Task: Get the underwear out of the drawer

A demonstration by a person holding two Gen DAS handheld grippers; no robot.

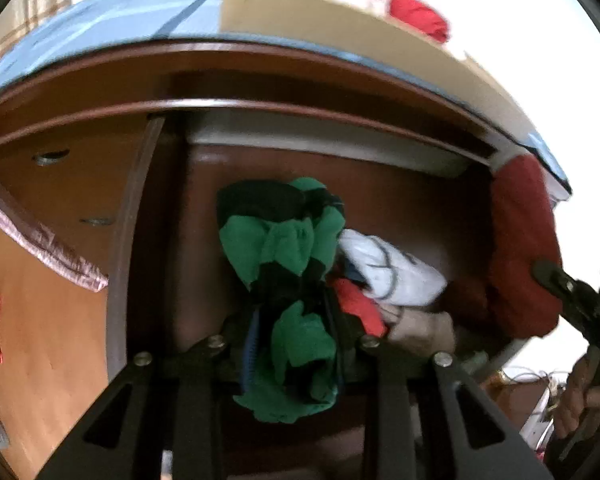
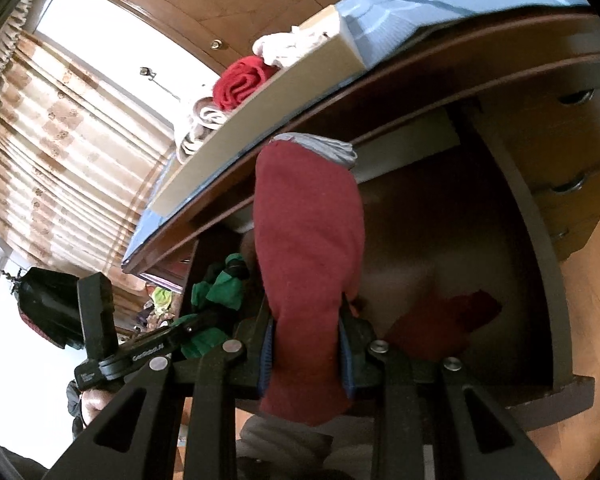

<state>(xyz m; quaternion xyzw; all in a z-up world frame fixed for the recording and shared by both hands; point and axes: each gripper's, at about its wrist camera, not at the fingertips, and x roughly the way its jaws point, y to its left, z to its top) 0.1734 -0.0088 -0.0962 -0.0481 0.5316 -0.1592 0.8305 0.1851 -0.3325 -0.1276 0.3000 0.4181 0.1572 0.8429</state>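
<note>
Left gripper (image 1: 292,344) is clamped on a green-and-black underwear piece (image 1: 284,248), jaws narrow with the fabric bunched between the pads; the cloth hangs over the open wooden drawer (image 1: 204,208), lifted clear of the pile. Right gripper (image 2: 306,356) is closed tight on a dark red underwear piece with a grey waistband (image 2: 308,248), held above the drawer's front part. Left in the drawer: a white garment with dark lines (image 1: 388,268), a bright red one (image 1: 360,308) and a beige one (image 1: 420,328), bunched just beside the green piece. On the blue-covered top (image 1: 112,20) sits a cardboard box (image 2: 268,120) holding a rolled red cloth (image 2: 240,80) and white fabric (image 2: 280,46). Blurred view, so folds are unclear.
</note>
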